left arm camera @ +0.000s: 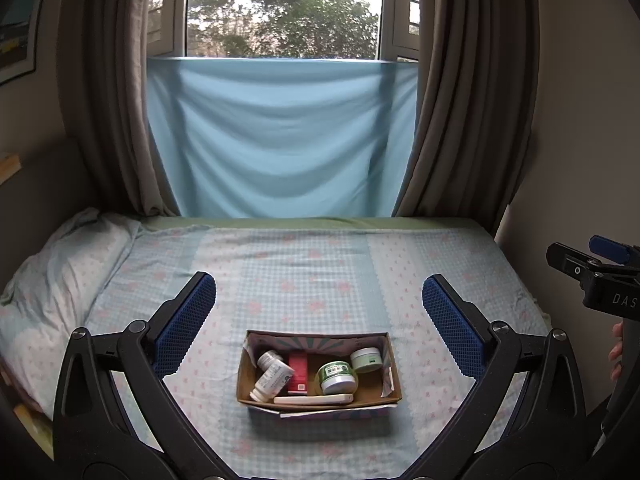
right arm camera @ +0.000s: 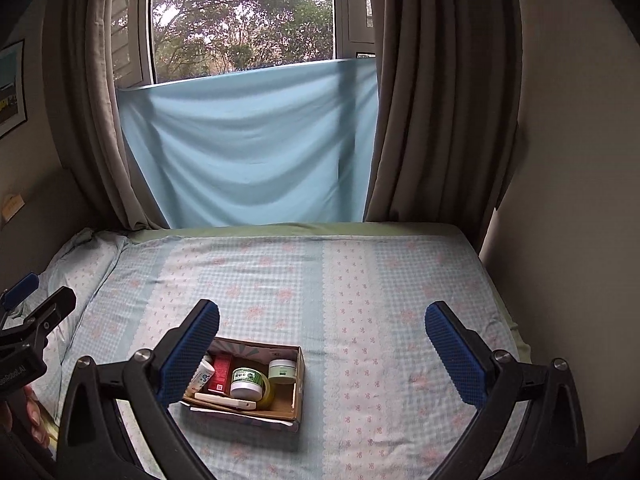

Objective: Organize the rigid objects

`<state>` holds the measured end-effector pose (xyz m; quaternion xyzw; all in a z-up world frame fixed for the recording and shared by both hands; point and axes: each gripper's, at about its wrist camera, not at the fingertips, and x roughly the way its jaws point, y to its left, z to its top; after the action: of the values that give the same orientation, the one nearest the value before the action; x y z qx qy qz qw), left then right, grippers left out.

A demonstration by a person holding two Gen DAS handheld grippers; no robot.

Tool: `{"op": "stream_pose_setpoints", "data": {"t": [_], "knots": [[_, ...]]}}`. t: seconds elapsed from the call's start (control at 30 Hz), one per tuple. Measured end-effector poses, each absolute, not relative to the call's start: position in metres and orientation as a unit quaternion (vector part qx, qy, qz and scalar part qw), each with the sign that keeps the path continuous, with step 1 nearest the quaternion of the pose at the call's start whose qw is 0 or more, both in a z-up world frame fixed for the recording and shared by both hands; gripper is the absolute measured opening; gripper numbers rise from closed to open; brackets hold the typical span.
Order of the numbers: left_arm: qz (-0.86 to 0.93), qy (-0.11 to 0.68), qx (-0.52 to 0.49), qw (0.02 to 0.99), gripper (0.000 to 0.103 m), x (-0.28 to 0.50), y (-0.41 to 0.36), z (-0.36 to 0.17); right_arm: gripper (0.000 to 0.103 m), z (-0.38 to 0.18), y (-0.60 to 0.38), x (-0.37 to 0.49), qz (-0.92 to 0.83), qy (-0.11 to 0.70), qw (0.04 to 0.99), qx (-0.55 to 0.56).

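Open brown cardboard box on the checked bedsheet holds a white pill bottle, red carton and green-labelled jars; label text unreadable. Left gripper and right gripper both gape wide, empty, above it.

A brown cardboard box with a teal-striped printed lining sits on the pale blue gingham bedsheet with pink flowers. Inside the box: a red carton, white pill bottles, a green-labelled silver-white jar, a pale green tub. Beyond the box hang a plain sky-blue cloth and grey-brown curtains.
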<state>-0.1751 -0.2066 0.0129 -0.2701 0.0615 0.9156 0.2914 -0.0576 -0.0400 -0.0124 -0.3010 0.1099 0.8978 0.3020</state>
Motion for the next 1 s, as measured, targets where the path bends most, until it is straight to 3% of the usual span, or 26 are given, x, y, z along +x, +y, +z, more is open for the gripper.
{"op": "stream_pose_setpoints", "data": {"t": [1.0], "knots": [[0.913, 0.063, -0.274, 0.295, 0.103, -0.1736, -0.2002, 0.0056, 0.103, -0.0105, -0.0339, -0.0571, 0.896, 0.102, 0.314, -0.297]]}}
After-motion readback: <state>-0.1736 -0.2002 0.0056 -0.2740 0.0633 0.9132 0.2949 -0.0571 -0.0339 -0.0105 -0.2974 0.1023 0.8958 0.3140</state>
